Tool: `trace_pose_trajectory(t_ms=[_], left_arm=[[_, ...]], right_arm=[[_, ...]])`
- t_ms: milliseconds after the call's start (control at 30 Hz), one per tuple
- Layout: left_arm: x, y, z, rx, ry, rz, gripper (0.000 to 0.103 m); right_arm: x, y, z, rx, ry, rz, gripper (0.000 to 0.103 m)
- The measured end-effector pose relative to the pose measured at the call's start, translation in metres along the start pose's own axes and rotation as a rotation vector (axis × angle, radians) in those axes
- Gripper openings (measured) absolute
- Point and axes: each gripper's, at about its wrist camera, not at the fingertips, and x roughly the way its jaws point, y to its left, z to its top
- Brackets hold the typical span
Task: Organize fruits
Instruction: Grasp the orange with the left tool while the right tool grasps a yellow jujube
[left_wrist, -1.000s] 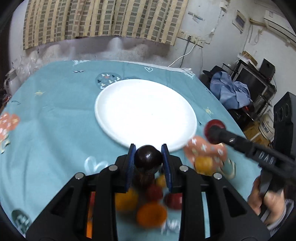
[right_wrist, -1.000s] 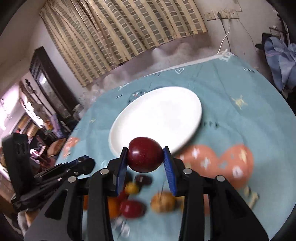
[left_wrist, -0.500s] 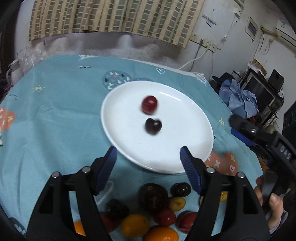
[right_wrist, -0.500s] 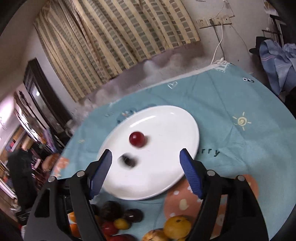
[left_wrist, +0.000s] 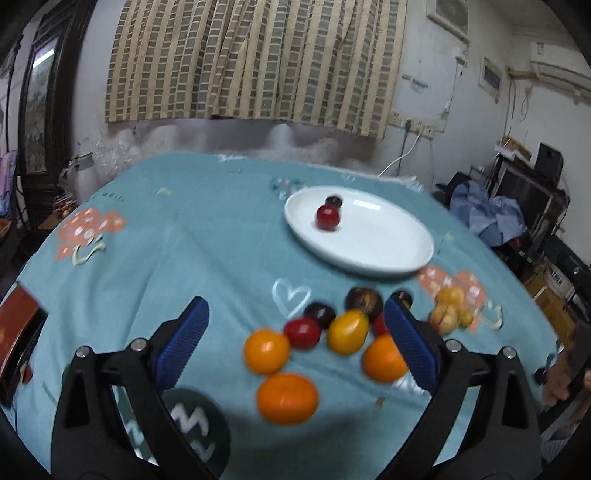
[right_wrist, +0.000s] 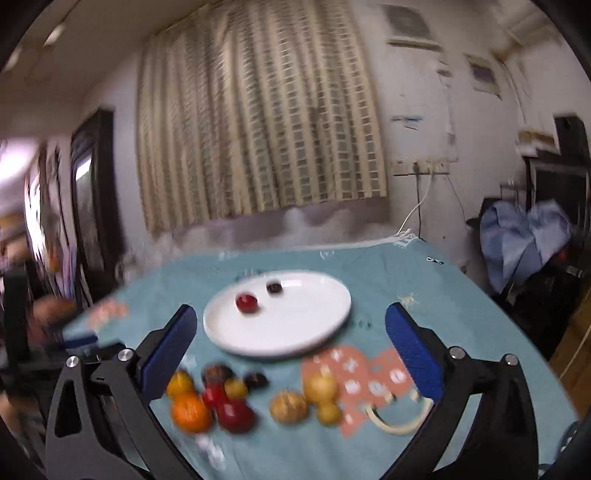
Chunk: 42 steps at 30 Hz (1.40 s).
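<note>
Left gripper: the left gripper (left_wrist: 295, 336) hangs wide open over the table with nothing between its blue pads (left_wrist: 183, 341).
Right gripper: the right gripper (right_wrist: 291, 350) is spread just as wide, also empty-handed.
Plate: one white plate (left_wrist: 388, 251) lies ahead and to the right of the left gripper; it sits straight ahead of the right one, beyond its fingertips.
Fruit on plate: two pieces, a red plum (left_wrist: 328, 218) and a darker plum (left_wrist: 334, 200) just behind it, touching or nearly so, toward the plate's far left.
Fruit on cloth: three oranges, the nearest orange (left_wrist: 287, 398) lying between the left gripper's fingers; one yellow fruit (left_wrist: 347, 331); a red fruit (left_wrist: 303, 332) beside it; about three dark plums (left_wrist: 364, 298) behind, one half hidden by the right-hand pad. Blur makes the count uncertain.
Second cluster: three yellowish fruits (right_wrist: 319, 386) rest apart from the pile, on an orange patch of the cloth, between the right gripper's fingers.
Table: a teal tablecloth (left_wrist: 184, 240) with printed hearts and patches covers it.
Surroundings: a striped curtain (left_wrist: 251, 59) hangs on the far wall; blue clothing (right_wrist: 524, 240) is heaped off to the right; the person's hand (left_wrist: 561, 380) shows at the right edge of the left view.
</note>
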Motion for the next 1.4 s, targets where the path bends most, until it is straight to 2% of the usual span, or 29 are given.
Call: trace_pose_trajectory(t_ms=[200,300,533,700,800,833,867,900,933,967,1000,1033,1067,1100,1133,1200,1300,1400], left_arm=[[-0.007,0.005,-0.033,-0.011,0.076,-0.022,0.097],[0.002,0.001,-0.037,0.012,0.116,-0.025,0.097],[0.015,-0.002,-0.042,0.034,0.181,0.019,0.101],[0.019,-0.001,-0.041,0.028,0.195,0.024,0.101],[0.015,0.001,-0.039,0.013,0.169,-0.002,0.100],[0.015,0.000,-0.039,0.020,0.160,0.016,0.098],[0.016,0.000,-0.038,0.033,0.158,0.037,0.090],[0.017,-0.001,-0.038,0.036,0.166,0.036,0.075],[0.019,-0.001,-0.039,0.034,0.177,0.027,0.068],[0.021,0.000,-0.039,0.032,0.187,0.024,0.054],[0.024,0.001,-0.040,0.026,0.202,0.023,0.046],[0.025,0.002,-0.040,0.018,0.207,0.012,0.046],[0.024,0.003,-0.040,0.012,0.206,0.009,0.045],[0.024,0.004,-0.040,0.007,0.206,0.005,0.045],[0.024,0.005,-0.040,0.005,0.206,0.003,0.045],[0.024,0.005,-0.041,0.005,0.206,0.003,0.045],[0.024,0.005,-0.041,0.002,0.206,0.001,0.045],[0.024,0.005,-0.041,0.000,0.206,-0.002,0.044]], right_arm=[[0.012,-0.016,-0.007,0.108,0.052,0.046,0.102],[0.011,-0.026,-0.011,0.184,0.046,0.025,0.102],[0.029,-0.046,-0.015,0.331,0.182,0.077,0.102],[0.031,-0.051,-0.021,0.357,0.208,0.039,0.102],[0.036,-0.056,-0.026,0.374,0.250,0.023,0.102],[0.040,-0.057,-0.028,0.367,0.276,0.014,0.102],[0.045,-0.057,-0.030,0.355,0.312,0.003,0.102],[0.049,-0.058,-0.032,0.349,0.332,-0.002,0.102],[0.054,-0.059,-0.035,0.345,0.359,-0.006,0.102],[0.058,-0.060,-0.037,0.349,0.374,0.004,0.102],[0.061,-0.062,-0.039,0.360,0.387,0.025,0.098],[0.063,-0.064,-0.041,0.371,0.398,0.039,0.092],[0.066,-0.067,-0.044,0.387,0.413,0.058,0.080],[0.071,-0.071,-0.048,0.421,0.439,0.092,0.073],[0.075,-0.074,-0.051,0.447,0.457,0.112,0.071],[0.080,-0.078,-0.057,0.485,0.482,0.144,0.058],[0.085,-0.083,-0.063,0.525,0.507,0.167,0.048],[0.089,-0.089,-0.069,0.576,0.525,0.188,0.044]])
